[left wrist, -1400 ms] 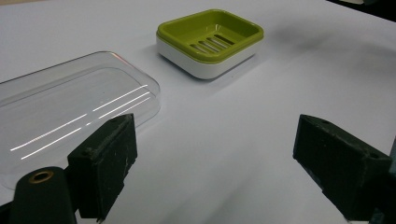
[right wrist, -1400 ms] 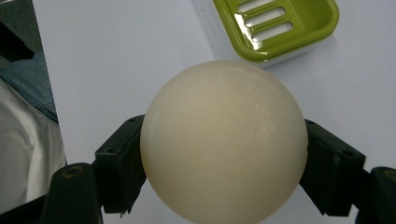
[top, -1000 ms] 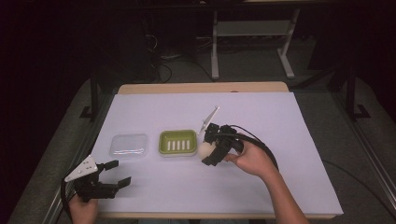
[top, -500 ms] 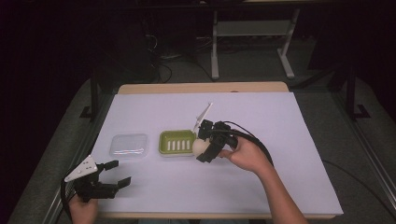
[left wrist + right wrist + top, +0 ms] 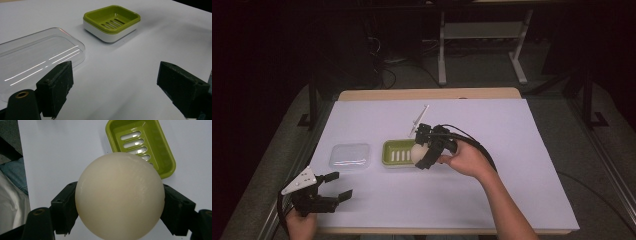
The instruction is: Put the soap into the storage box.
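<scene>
Round cream soap ball (image 5: 119, 195) clamped in right gripper (image 5: 428, 150) jaws, hanging at the near right end of the green soap dish (image 5: 399, 153). Best to centre it over the slatted tray, lower, then release gently or it probably rolls. Left gripper (image 5: 328, 192) jaws apart, idle on desk (image 5: 522, 150) near clear lid (image 5: 37, 62).

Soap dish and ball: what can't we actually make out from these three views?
- Right gripper view: the cream ball held in the right tool covers the near corner of the green soap dish.
- High view: the ball hides that end of the dish's inside; its height above the dish is unclear.
- High view: the thin white item behind the dish is too small to identify.
- Left gripper view: the clear lid is cut off by the left edge.
</scene>
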